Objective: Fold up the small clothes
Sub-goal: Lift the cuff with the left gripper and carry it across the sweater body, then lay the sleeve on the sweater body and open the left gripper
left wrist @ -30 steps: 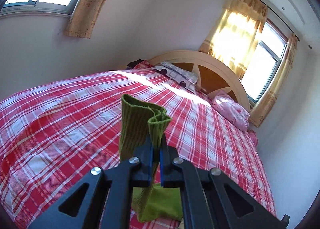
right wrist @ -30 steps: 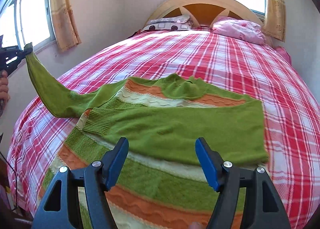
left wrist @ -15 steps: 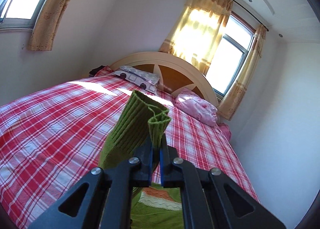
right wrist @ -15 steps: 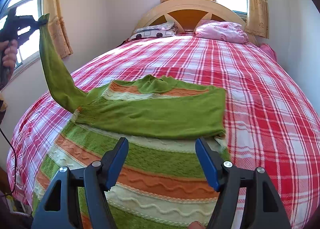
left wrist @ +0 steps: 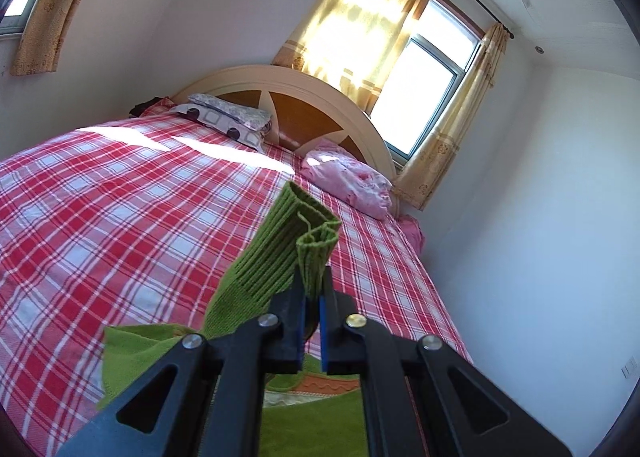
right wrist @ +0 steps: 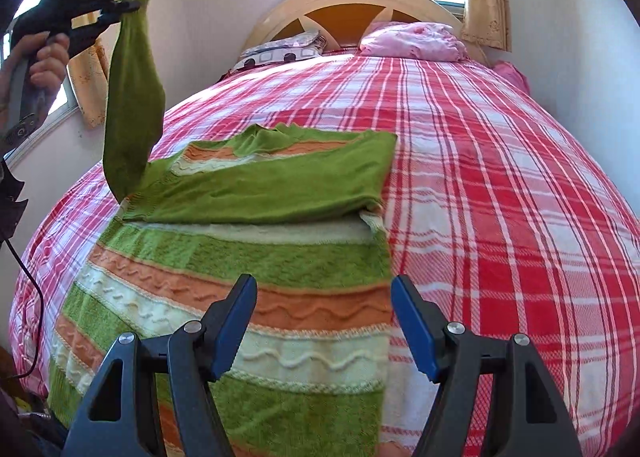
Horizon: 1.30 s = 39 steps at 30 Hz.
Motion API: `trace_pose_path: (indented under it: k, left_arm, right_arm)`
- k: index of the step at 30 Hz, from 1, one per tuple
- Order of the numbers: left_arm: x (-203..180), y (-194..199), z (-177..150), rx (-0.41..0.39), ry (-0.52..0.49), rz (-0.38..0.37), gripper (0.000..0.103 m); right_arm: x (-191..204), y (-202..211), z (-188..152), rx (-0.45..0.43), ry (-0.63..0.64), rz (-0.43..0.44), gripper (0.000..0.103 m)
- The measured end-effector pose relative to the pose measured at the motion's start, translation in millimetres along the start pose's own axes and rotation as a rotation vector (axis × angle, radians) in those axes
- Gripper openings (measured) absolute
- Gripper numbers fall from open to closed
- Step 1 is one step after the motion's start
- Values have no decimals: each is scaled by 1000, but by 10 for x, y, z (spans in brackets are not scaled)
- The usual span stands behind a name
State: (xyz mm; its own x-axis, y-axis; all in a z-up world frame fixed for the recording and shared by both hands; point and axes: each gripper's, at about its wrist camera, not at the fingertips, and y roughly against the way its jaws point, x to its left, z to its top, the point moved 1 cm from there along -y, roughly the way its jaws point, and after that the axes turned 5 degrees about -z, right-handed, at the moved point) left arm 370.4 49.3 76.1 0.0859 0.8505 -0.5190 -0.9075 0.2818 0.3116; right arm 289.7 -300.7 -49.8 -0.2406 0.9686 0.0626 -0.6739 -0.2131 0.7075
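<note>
Right wrist: unlabelled striped sweater (right wrist: 256,297)

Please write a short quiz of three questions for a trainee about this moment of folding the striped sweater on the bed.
1. True or false: the right gripper is open above the sweater.
2. What does the left gripper pinch? A) the sleeve cuff B) the pink pillow C) the plaid sheet
3. Fill in: the other sleeve lies folded ____ the sweater's chest.

Key: 1 true; 2 A; 3 across.
</note>
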Motion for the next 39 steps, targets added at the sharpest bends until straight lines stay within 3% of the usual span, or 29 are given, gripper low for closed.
trace_pose_path:
  k: [4, 11, 21, 25, 27, 29, 30, 31, 34, 39]
  left_arm:
    - [-275, -280, -302, 29, -27, -8, 5]
    - [-554, -924, -1063, 157, -82, 33, 5]
    - [-942, -1390, -1795, 284, -274, 81, 5]
    - [-974, -1393, -1950, 381, -321, 66, 17]
    - [-954, -1237, -1940, 401, -337, 35, 29]
    - [-920, -982, -1900, 366, -388, 17, 62]
    - [-874, -845, -1860, 336, -414, 23, 69]
    - [-795, -703, -1811, 302, -439, 37, 74]
    - [-400, -398, -1648, 257, -483, 136, 75]
    - [549, -132, -1334, 178, -511, 476, 80]
  right_arm:
    - [-73, -43, -107, 19, -25, 6, 70]
    - [-142, -85, -186, 12, -48, 7, 70]
    - [-219, -189, -253, 23, -83, -5, 70]
    - [-273, -202, -260, 21, -100, -4, 70]
    - [-289, -192, -259, 14, -99, -9, 70]
    - [-303, -192, -261, 11, -105, -10, 70]
    - [-308, -189, -262, 10, -108, -7, 70]
    - [-314, -183, -262, 9, -111, -4, 70]
    - [-335, -158, -243, 7, -125, 3, 70]
    - [-322, -56, 66, -25, -159, 91, 70]
